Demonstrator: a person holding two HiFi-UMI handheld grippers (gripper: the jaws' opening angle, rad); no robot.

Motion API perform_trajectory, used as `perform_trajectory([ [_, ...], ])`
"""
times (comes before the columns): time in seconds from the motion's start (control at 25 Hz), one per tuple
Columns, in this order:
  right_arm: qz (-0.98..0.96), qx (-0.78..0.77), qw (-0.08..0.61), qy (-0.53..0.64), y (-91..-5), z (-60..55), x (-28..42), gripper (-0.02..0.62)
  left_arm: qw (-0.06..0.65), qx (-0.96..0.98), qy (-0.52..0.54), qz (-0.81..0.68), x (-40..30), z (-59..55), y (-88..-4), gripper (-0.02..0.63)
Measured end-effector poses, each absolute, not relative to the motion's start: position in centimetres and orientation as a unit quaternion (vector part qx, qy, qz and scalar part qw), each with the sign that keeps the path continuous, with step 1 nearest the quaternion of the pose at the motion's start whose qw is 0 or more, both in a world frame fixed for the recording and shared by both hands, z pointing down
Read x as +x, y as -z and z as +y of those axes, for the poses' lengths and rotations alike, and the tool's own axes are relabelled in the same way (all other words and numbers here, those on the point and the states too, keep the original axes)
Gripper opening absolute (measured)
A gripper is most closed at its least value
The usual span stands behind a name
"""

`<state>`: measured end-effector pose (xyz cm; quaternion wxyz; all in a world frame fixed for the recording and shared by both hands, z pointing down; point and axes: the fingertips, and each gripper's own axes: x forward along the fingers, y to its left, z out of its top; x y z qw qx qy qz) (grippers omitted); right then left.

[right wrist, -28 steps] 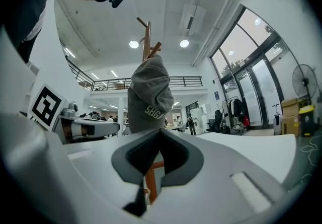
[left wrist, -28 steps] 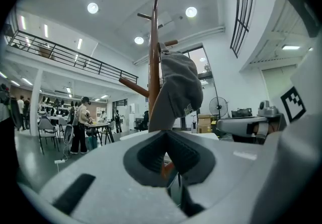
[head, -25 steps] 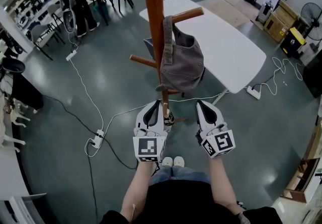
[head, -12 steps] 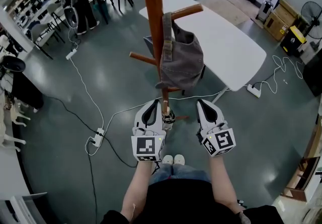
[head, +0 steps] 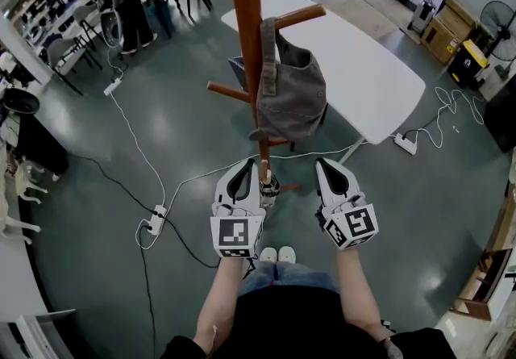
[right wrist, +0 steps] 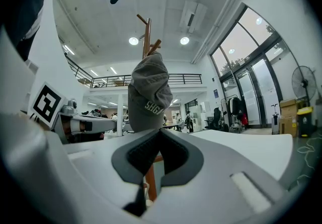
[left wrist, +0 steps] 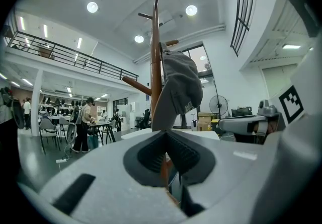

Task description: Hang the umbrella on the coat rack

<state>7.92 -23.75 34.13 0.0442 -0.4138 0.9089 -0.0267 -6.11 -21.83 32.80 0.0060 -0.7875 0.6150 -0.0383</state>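
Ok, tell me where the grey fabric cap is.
The grey fabric cap hangs upper centre in the head view, on a right-hand peg of the brown wooden coat rack, with the white table behind it.

Left gripper [head: 245, 165], right gripper [head: 327, 164], level (jaws together)

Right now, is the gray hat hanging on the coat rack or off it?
On. The gray hat hangs from an upper peg of the coat rack, against its pole.
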Motion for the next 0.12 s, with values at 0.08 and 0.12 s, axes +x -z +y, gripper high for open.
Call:
perform_trajectory([
  [0.08, 0.909, -0.413, 0.044, 0.027, -34.05, -23.82, 7.78, 0.012, 0.007, -0.787, 0.039, 0.616, -6.25, -21.93, -32.71, 0.008],
  [0.12, 0.91, -0.412, 0.044, 0.026, -34.0, -23.85, 7.71, 0.011, 0.007, -0.787, 0.039, 0.616, -6.31, -21.97, -32.67, 0.008],
])
